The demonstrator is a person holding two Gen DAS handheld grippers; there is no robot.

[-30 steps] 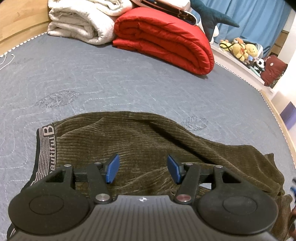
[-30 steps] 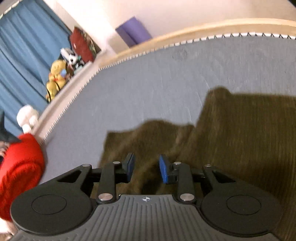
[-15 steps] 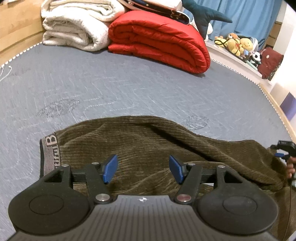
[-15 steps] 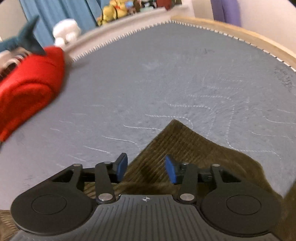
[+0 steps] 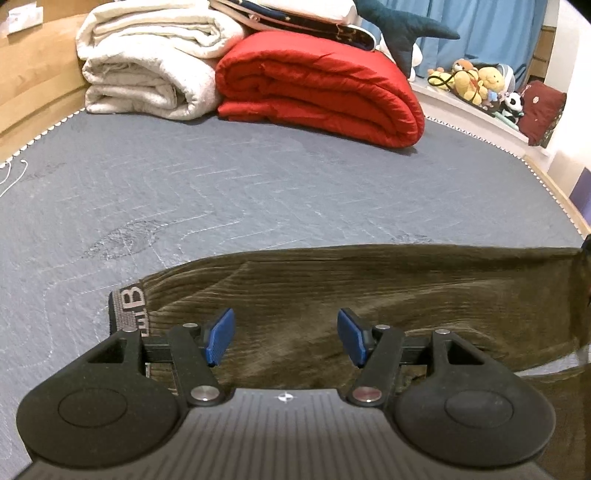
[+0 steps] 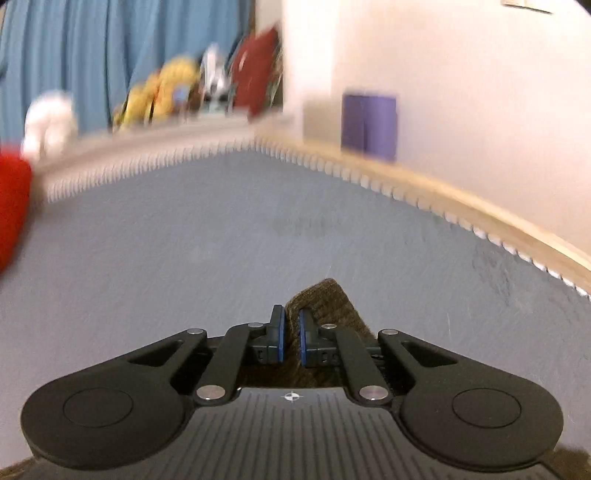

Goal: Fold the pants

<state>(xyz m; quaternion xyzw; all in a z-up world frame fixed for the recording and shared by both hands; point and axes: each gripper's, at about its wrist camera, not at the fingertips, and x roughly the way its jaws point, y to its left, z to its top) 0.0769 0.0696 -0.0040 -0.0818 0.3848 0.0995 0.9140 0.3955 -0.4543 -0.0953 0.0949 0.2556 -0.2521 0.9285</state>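
Left wrist view: the left gripper (image 5: 282,338) hangs over the pants (image 5: 369,291) with its blue pads (image 5: 220,335) spread wide and nothing between them; whether the pads touch the cloth below cannot be told. The pants, olive corduroy, lie across the near part of the grey mattress (image 5: 258,184), stretched from the waistband (image 5: 129,306) at the left, which shows a large letter B, to the right edge of the view. Far off on the mattress sit a folded white quilt (image 5: 147,70) at the left and a folded red quilt (image 5: 321,85) just beside it on the right. Plush toys (image 5: 476,81) line a ledge at the far right, in front of a blue curtain (image 5: 491,29).

Right wrist view: the right gripper (image 6: 291,334) has just been closing, and its pads are now pressed together on a corner of the pants (image 6: 325,299). The pinched corner sticks up past the fingertips. Beyond it lies bare mattress (image 6: 221,236), then the wooden frame (image 6: 461,206). The background is blurred; a purple object (image 6: 369,125) stands against the far wall.
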